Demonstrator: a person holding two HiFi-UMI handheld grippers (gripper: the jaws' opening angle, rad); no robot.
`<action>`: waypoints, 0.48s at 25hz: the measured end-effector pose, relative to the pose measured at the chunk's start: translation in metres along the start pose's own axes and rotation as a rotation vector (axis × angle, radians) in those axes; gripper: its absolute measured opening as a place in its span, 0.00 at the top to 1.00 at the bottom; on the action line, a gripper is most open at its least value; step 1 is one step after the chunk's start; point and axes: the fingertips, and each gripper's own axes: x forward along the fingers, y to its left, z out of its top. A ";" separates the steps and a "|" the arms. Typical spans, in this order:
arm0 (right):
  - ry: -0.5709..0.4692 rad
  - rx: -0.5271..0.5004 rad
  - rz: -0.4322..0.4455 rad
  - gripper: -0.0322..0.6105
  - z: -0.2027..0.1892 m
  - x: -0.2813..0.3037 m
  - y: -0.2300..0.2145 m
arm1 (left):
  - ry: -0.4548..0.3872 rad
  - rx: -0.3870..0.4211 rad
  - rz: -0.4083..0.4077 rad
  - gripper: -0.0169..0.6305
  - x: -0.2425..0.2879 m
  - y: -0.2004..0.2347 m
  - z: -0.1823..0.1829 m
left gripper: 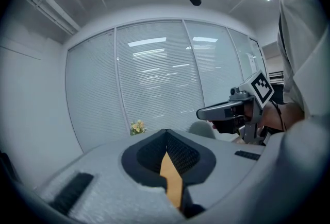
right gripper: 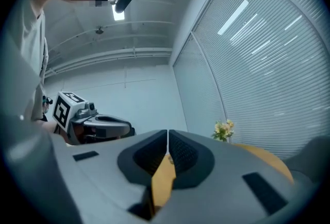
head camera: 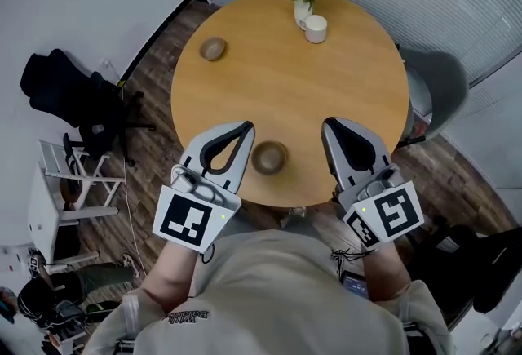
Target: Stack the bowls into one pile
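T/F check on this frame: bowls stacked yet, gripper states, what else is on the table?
1. The bowls are already stacked. False: the near bowl and the far bowl sit apart on the table.
2. The left gripper holds a bowl. False: its jaws are together on nothing.
3. The right gripper is shut and empty. True.
4. A vase of flowers and a white cup stand at the table's far side. True.
5. In the head view, the near bowl lies between the two grippers. True.

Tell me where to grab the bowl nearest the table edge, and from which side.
I'd pinch the near bowl by its left rim from above, one jaw inside, one outside. It sits upright, mouth up, and the shut left tool is right beside that side.
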 end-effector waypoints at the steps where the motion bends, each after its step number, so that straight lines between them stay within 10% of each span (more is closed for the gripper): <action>1: -0.002 -0.001 -0.006 0.90 0.000 -0.001 -0.004 | -0.003 0.006 -0.009 0.95 0.003 -0.002 0.003; 12: -0.002 0.027 -0.083 0.90 -0.013 0.003 -0.015 | -0.009 0.046 -0.096 0.95 0.019 0.002 0.003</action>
